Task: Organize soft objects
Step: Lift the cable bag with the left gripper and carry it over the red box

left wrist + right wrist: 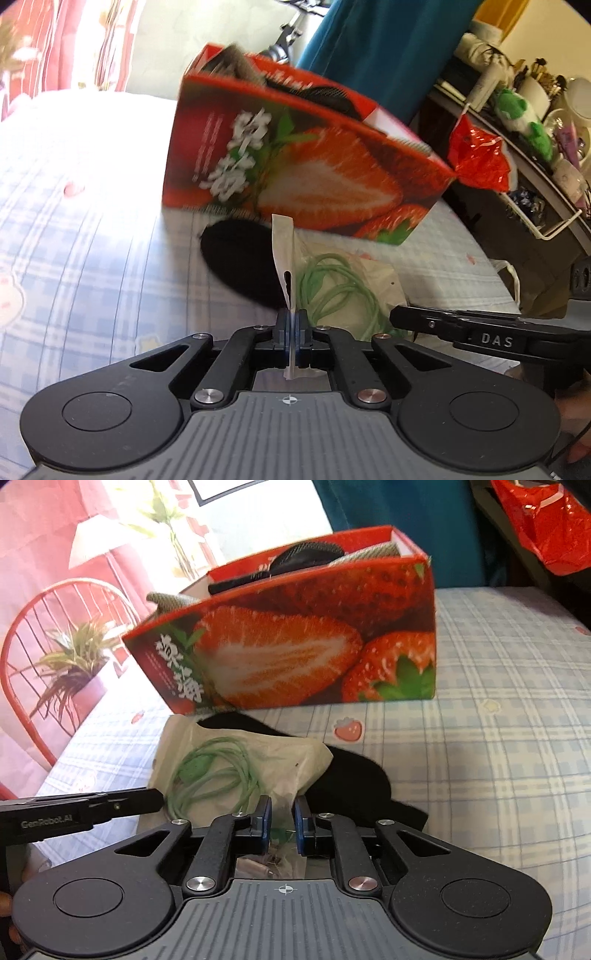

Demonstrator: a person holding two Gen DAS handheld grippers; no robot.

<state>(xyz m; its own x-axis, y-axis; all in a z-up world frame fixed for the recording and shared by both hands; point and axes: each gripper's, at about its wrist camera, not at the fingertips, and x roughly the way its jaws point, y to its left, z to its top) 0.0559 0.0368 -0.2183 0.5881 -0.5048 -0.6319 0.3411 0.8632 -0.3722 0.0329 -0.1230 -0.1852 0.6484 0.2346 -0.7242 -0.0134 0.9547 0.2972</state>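
Note:
A clear plastic bag (354, 280) with a coiled green cable (332, 284) inside lies on the bed in front of a red strawberry-print box (295, 166). My left gripper (292, 325) is shut on the bag's edge, which stands up between the fingers. A black soft cloth (240, 262) lies under the bag. In the right wrist view the bag (243, 771), cable (218, 779), black cloth (354, 786) and box (295, 653) show. My right gripper (283, 823) is slightly open just over the bag's near edge. The box holds dark and grey soft items (306, 555).
The bed has a blue plaid sheet (498, 757). A red plastic bag (480, 155) and a cluttered shelf with a green plush toy (517, 114) stand at the right. A teal cloth (388, 48) hangs behind the box. A printed curtain (55, 609) is at the left.

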